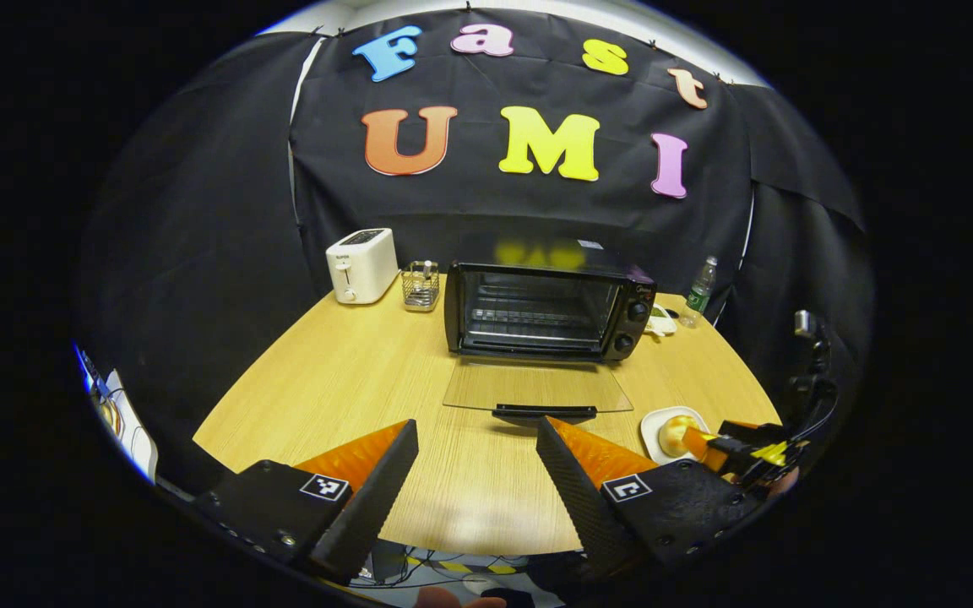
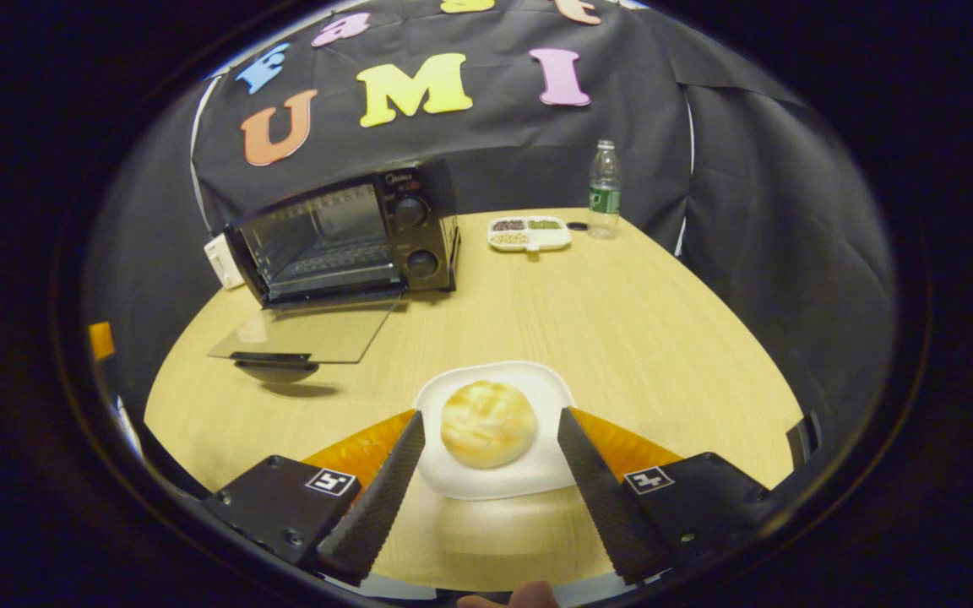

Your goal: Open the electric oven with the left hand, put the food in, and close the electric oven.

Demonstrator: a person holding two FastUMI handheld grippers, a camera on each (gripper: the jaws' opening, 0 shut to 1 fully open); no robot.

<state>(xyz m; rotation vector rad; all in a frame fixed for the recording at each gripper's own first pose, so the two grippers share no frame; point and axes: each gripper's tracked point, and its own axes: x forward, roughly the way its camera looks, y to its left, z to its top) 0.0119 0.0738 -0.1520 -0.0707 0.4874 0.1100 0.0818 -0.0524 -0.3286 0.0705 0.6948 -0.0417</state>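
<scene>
The black electric oven [image 1: 547, 311] [image 2: 343, 236] stands at the back of the wooden table with its glass door [image 1: 535, 390] [image 2: 305, 335] folded down flat. A round golden bun [image 2: 487, 423] [image 1: 676, 434] lies on a white plate [image 2: 529, 477] [image 1: 654, 422]. My right gripper [image 2: 486, 431] is open, one finger on each side of the plate, with the bun between them; I cannot tell if the fingers touch it. My left gripper [image 1: 476, 447] is open over bare table in front of the oven door. The right gripper [image 1: 748, 452] also shows by the plate in the left gripper view.
A white toaster [image 1: 361, 265] and a wire holder [image 1: 421, 285] stand left of the oven. A divided snack dish [image 2: 530, 234] and a water bottle [image 2: 604, 190] [image 1: 700, 291] stand to its right. The table [image 2: 622, 321] has bare wood between the plate and the oven.
</scene>
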